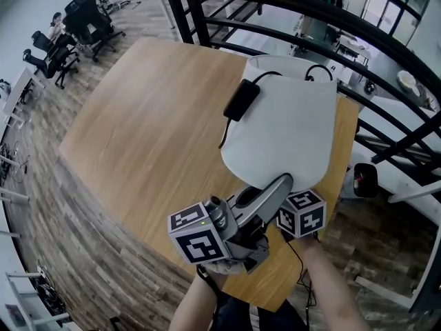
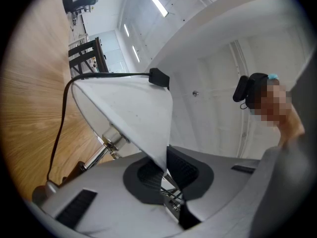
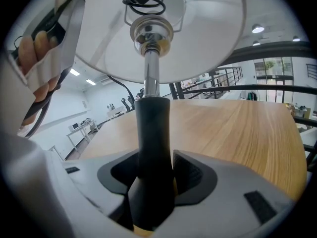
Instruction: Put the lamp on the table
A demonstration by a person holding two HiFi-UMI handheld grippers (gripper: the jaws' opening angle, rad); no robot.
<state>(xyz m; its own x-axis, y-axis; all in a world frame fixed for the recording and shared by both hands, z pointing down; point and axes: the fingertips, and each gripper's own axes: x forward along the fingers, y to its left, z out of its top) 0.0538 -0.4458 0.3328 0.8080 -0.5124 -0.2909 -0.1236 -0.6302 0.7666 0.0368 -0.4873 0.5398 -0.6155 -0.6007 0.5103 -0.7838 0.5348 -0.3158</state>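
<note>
The lamp has a white shade (image 1: 282, 129) and hangs tilted over the wooden table (image 1: 151, 136). Its black cord and power adapter (image 1: 241, 100) lie across the top of the shade. My left gripper (image 1: 275, 188) is shut on the lower rim of the shade (image 2: 129, 108), with the thin rim pinched between the pads (image 2: 166, 170). My right gripper (image 3: 153, 180) is shut on the lamp's black stem (image 3: 152, 148), just under the shade; in the head view only its marker cube (image 1: 303, 214) shows. The metal socket (image 3: 150, 33) sits above the stem. The lamp's base is hidden.
A black metal railing (image 1: 289, 19) curves round the far and right sides of the table. Black office chairs (image 1: 76, 26) stand on the wood floor at the far left. The table's near edge (image 1: 275, 292) lies just before the person's arms.
</note>
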